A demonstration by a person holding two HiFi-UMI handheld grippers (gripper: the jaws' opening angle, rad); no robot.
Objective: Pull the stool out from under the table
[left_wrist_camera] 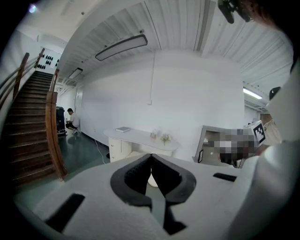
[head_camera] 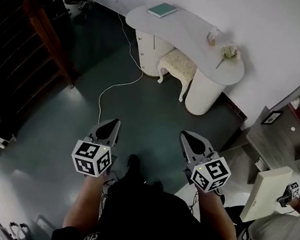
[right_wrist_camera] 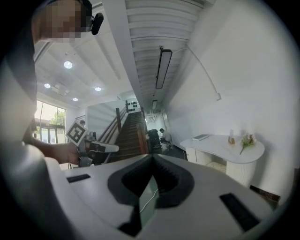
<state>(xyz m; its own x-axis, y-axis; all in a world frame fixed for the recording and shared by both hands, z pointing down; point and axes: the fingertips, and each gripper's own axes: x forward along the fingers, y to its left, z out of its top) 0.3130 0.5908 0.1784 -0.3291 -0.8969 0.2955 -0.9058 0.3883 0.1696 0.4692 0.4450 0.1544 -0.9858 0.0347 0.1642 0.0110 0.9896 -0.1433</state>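
Note:
A cream stool (head_camera: 178, 65) with a patterned seat stands tucked under the white curved table (head_camera: 196, 33), between its two pedestals. Both grippers hover over the dark floor well short of it. My left gripper (head_camera: 115, 122) is shut and holds nothing. My right gripper (head_camera: 185, 135) is also shut and empty. In the left gripper view the table (left_wrist_camera: 140, 138) shows beyond the closed jaws. In the right gripper view the table (right_wrist_camera: 225, 143) sits at the right, with the stool (right_wrist_camera: 216, 166) just visible below it.
A teal book (head_camera: 162, 10), a small bottle (head_camera: 212, 37) and a flower (head_camera: 228, 53) lie on the table. A white cable (head_camera: 113, 85) runs over the floor. A wooden staircase (head_camera: 37, 29) is at left, a grey shelf (head_camera: 291, 129) at right, another person (head_camera: 285, 230) with a gripper nearby.

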